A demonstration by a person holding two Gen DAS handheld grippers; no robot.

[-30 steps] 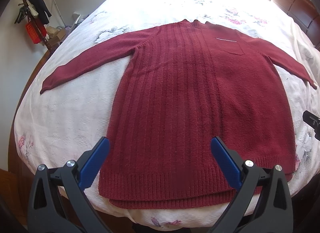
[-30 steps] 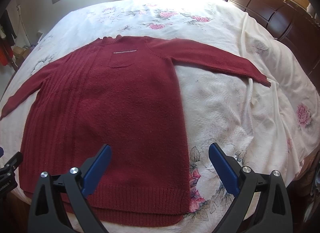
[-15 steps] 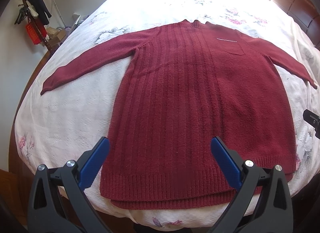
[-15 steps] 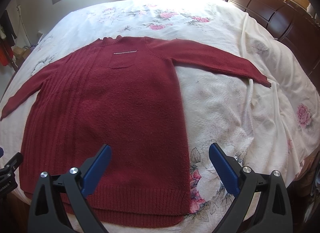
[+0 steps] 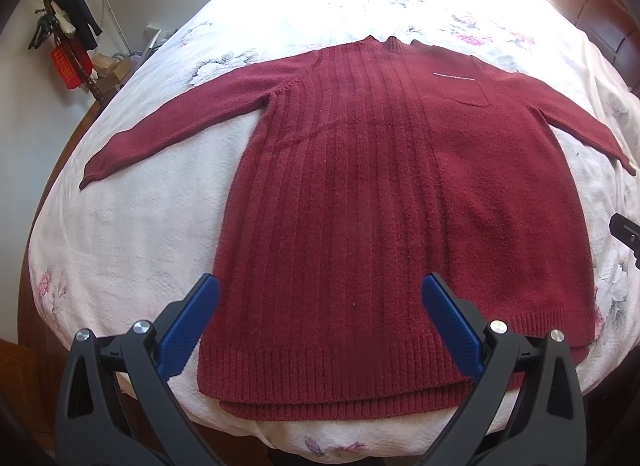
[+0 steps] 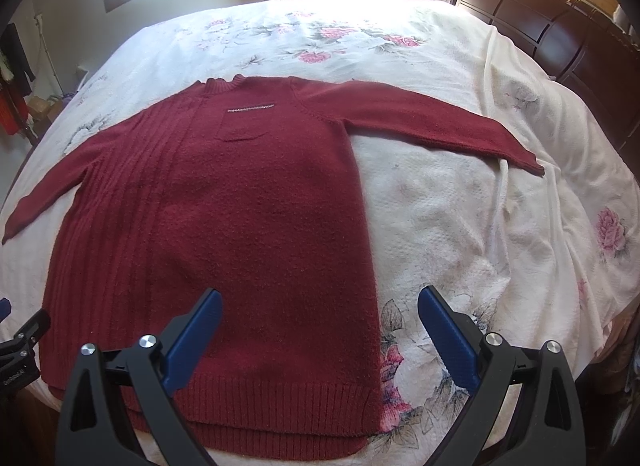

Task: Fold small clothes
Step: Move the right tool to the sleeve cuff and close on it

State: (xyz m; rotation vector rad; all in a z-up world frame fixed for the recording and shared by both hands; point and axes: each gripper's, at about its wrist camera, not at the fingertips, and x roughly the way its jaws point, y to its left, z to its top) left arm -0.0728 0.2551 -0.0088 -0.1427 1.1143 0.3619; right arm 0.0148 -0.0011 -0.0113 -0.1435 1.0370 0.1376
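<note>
A dark red knit sweater [image 5: 384, 205] lies flat and face up on the white floral bedspread [image 5: 132, 234], both sleeves spread out to the sides, its ribbed hem at the near edge of the bed and a small chest pocket [image 6: 244, 123] near the collar. The left gripper [image 5: 320, 290] hovers over the hem with its blue-padded jaws wide apart and empty. The right gripper [image 6: 320, 298] hovers likewise, parted and holding nothing, over the sweater's right side seam, with a dark wooden headboard [image 6: 560, 21] beyond.

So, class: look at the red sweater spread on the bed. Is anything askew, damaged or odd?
Nothing much stands out. The red sweater lies flat on the bed, sleeves spread, no visible damage. Its back hem shows below the front hem. Both grippers are open.
</note>
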